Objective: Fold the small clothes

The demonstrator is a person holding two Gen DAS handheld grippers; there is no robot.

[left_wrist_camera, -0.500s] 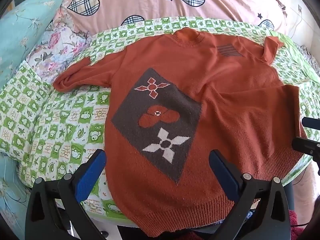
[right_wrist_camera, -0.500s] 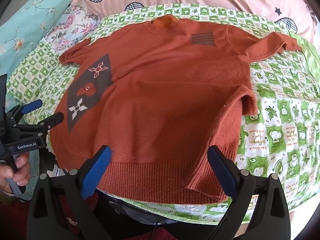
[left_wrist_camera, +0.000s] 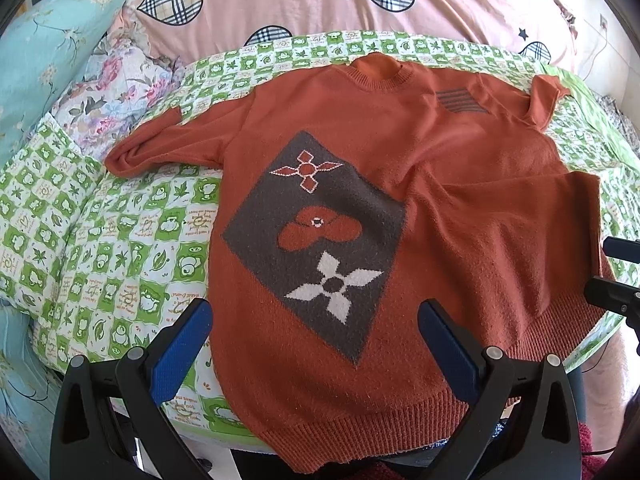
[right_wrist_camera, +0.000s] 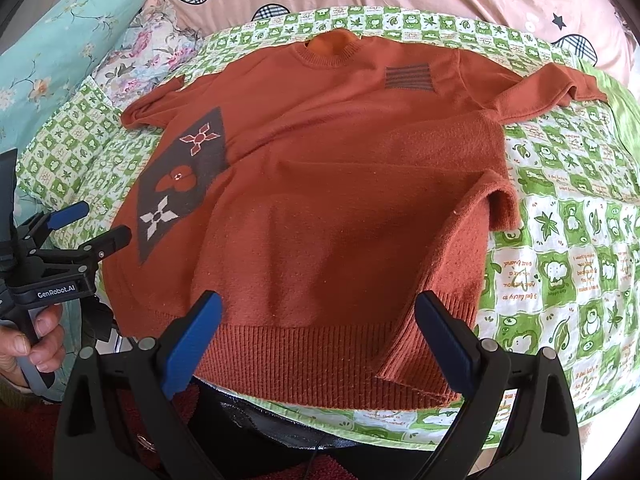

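Hovering at six o'clock in its own view, the left claw (left_wrist_camera: 316, 344) is spread wide with nothing between its blue pads (left_wrist_camera: 182, 348), just above the hem of the orange sweater (left_wrist_camera: 460, 184). The right claw (right_wrist_camera: 318, 334) hangs likewise at six o'clock of the right wrist view, jaws wide apart and empty, over the ribbed hem (right_wrist_camera: 304, 350). At nine o'clock in that view a bare hand (right_wrist_camera: 28, 344) grips the handle of the left claw.

The sweater lies front up on a green-checked quilt (right_wrist_camera: 568, 248) on the bed, its long axis running from the hem at six o'clock to the round collar (left_wrist_camera: 378, 70) at twelve. Its hem hangs slightly over the quilt's near edge. The hem corner at four o'clock is turned over onto the body, making a doubled flap (right_wrist_camera: 468, 248). One sleeve (left_wrist_camera: 168, 148) stretches toward ten o'clock, the other (right_wrist_camera: 548, 84) toward two. Bare quilt shows at three o'clock and at nine o'clock of the garment.

A dark grey diamond patch (left_wrist_camera: 316, 240) holds a red pinwheel, an orange heart shape and a white pinwheel; a small striped patch (right_wrist_camera: 409, 77) sits by the collar. Beyond lie a pink blanket with plaid hearts (left_wrist_camera: 360, 4), a floral pillow (left_wrist_camera: 116, 92) and a teal one (left_wrist_camera: 44, 56).
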